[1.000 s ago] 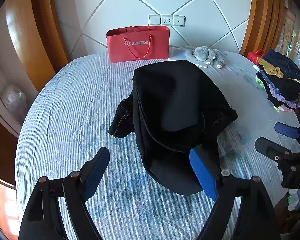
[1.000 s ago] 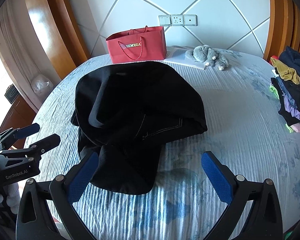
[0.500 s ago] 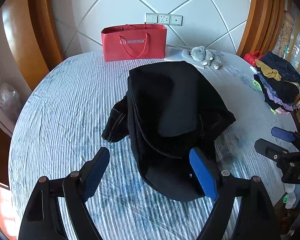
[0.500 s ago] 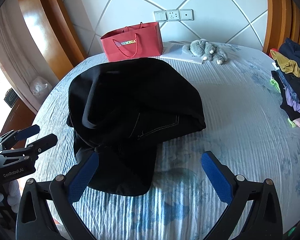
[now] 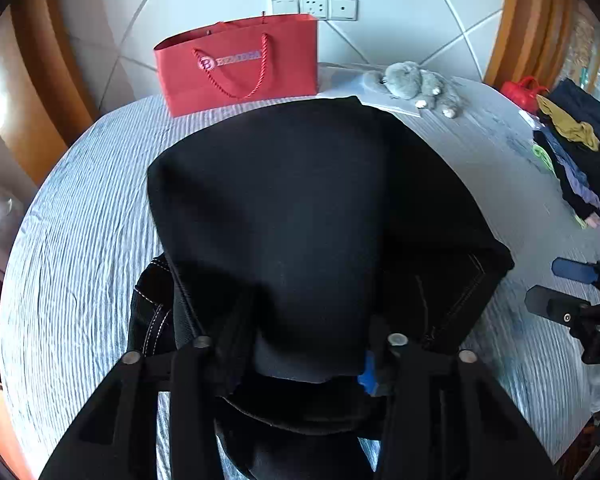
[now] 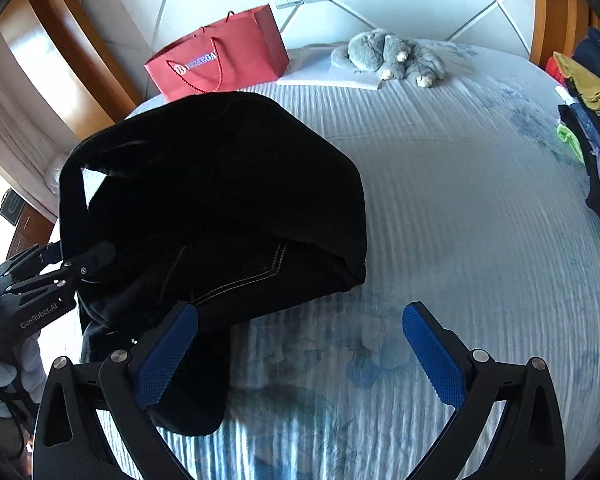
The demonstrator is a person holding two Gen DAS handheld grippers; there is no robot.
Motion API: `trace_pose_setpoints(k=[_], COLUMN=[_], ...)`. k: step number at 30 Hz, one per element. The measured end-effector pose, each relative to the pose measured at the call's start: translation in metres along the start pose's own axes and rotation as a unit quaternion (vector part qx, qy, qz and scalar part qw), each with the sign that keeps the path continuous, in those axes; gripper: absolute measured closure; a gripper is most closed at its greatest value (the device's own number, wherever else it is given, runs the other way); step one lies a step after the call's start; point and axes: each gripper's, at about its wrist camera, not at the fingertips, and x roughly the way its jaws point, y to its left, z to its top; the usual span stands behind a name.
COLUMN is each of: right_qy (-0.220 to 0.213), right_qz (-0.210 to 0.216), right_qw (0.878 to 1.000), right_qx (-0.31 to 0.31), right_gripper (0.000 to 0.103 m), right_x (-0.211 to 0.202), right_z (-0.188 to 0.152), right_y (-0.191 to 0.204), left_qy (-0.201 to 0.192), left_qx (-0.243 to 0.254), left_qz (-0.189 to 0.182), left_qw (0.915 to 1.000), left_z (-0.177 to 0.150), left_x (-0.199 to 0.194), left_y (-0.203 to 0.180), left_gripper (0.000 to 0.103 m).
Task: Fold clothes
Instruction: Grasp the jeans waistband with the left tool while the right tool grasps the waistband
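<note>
Black jeans (image 5: 312, 216) lie bunched on the striped blue bedsheet (image 5: 80, 240); they also show in the right wrist view (image 6: 220, 200). My left gripper (image 5: 300, 360) is shut on the near hem of the jeans, its fingers buried in the cloth; it also shows at the left edge of the right wrist view (image 6: 60, 264), lifting that edge. My right gripper (image 6: 300, 356) is open and empty, low over the sheet just right of the jeans; it also shows in the left wrist view (image 5: 564, 284).
A red paper bag (image 5: 240, 64) stands at the far edge by the wall. A grey plush toy (image 5: 416, 84) lies on a white sheet of paper (image 6: 332, 72). A pile of clothes (image 5: 580, 152) sits at the right edge.
My left gripper moved forward and closed on the jeans' near hem, lifting it. My right gripper moved forward and a little right, staying open.
</note>
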Motion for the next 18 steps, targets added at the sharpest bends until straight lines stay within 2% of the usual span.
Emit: trace_pose_setpoints(k=[1,3,5,7,9,11,13,14,16,18], right_qy=[0.009,0.027,0.041,0.050,0.059,0.058,0.051,0.044,0.038,0.050], right_qz=[0.004,0.011,0.023,0.040,0.058,0.055,0.062,0.072,0.070,0.068], right_qw=[1.000,1.000,0.999,0.997,0.995,0.995,0.994,0.993,0.992,0.991], right_qx=[0.002,0.006,0.017,0.035,0.049,0.058,0.075,0.088,0.103,0.105], right_gripper=[0.000,0.000,0.003,0.021,0.025,0.024,0.015,0.013,0.012,0.012], right_x=[0.011,0.033,0.049,0.058,0.066,0.067,0.064,0.061,0.053,0.053], right_z=[0.004,0.012,0.016,0.017,0.017,0.019,0.020,0.019,0.015,0.008], right_y=[-0.004,-0.013,-0.019,-0.022,-0.021,-0.019,-0.019,-0.020,-0.020,-0.015], left_qy=[-0.002,-0.001,-0.008,-0.023,-0.043,-0.060,-0.064,-0.063,-0.062,-0.062], left_qx=[-0.011,-0.040,-0.055,-0.068,-0.078,-0.089,-0.095,-0.094,-0.082,-0.087], left_qz=[0.007,-0.002,0.015,0.036,0.061,0.077,0.075,0.071,0.070,0.065], left_qw=[0.9999,0.9992,0.9984,0.9968,0.9942,0.9912,0.9906,0.9910,0.9923,0.9922], left_z=[0.001,0.004,0.007,0.010,0.013,0.015,0.014,0.014,0.012,0.009], left_x=[0.003,0.002,-0.005,-0.017,-0.033,-0.052,-0.065,-0.069,-0.074,-0.075], left_y=[0.006,0.025,0.042,0.060,0.080,0.103,0.123,0.131,0.141,0.149], left_gripper=[0.091,0.092,0.093,0.093,0.094,0.094,0.094,0.094,0.094,0.094])
